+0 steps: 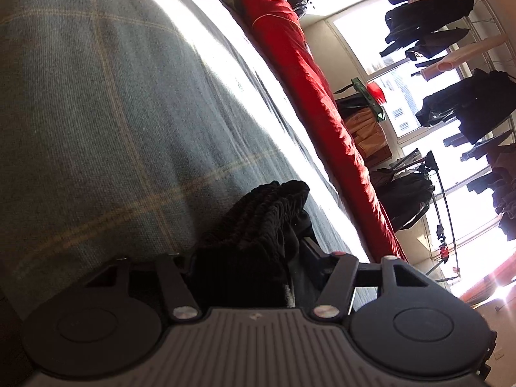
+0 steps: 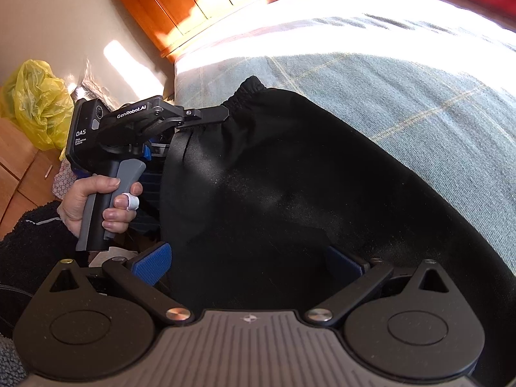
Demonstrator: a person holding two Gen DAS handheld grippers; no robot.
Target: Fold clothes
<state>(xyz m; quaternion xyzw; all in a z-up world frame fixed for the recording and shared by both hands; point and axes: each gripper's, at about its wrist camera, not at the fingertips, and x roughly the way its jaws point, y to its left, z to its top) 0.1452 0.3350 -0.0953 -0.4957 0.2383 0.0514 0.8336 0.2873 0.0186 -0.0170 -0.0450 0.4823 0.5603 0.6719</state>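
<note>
Right tongs (image 2: 251,269) gape around the black garment (image 2: 290,177); left tongs (image 2: 222,113) pinch its elastic waistband (image 2: 248,92).

Grey-blue plaid bedspread (image 1: 106,103) w/ red quilt (image 1: 300,74) along far edge; dark clothes on rack (image 1: 458,103) by sunlit window (image 1: 364,29). Wooden headboard (image 2: 200,3), yellow plastic bag (image 2: 35,103) on floor beside bed.

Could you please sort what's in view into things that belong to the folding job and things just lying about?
Job: black garment; left hand-held gripper at its elastic waistband; right hand-held gripper.

Lying about: yellow plastic bag; red blanket; hanging dark clothes.
</note>
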